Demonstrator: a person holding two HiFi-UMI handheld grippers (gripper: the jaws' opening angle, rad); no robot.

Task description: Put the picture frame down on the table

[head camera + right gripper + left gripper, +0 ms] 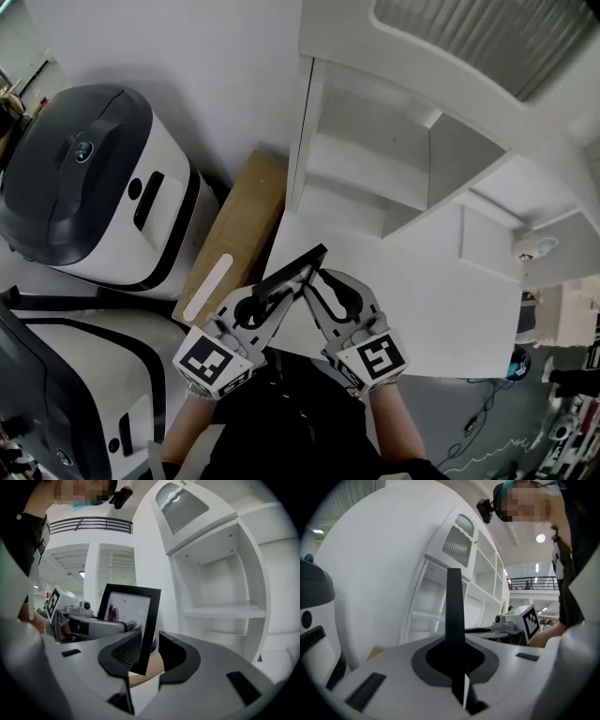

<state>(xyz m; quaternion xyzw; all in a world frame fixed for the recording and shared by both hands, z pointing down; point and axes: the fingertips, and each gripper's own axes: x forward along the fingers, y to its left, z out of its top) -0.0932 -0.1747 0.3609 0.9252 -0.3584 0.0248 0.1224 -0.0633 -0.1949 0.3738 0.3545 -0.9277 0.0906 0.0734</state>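
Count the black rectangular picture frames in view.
1. The black rectangular picture frame is clamped in the left gripper over a corner of the white table, its edge between the right gripper's open jaws. The white shelves show none.

1. Head view: cam. above, faces steeply down. Left gripper (279,295) & right gripper (319,286) near, bottom centre; shelf unit (375,159) farther, at top.
2. Left gripper view: cam. low behind own jaws, faces shelf unit. Picture frame (454,606) very close, edge-on.
3. Right gripper view: cam. low behind own jaws, faces picture frame's front, close; shelf unit at right.
4. Shared: all 3 views take in picture frame & shelf unit; each gripper view catches the other gripper.
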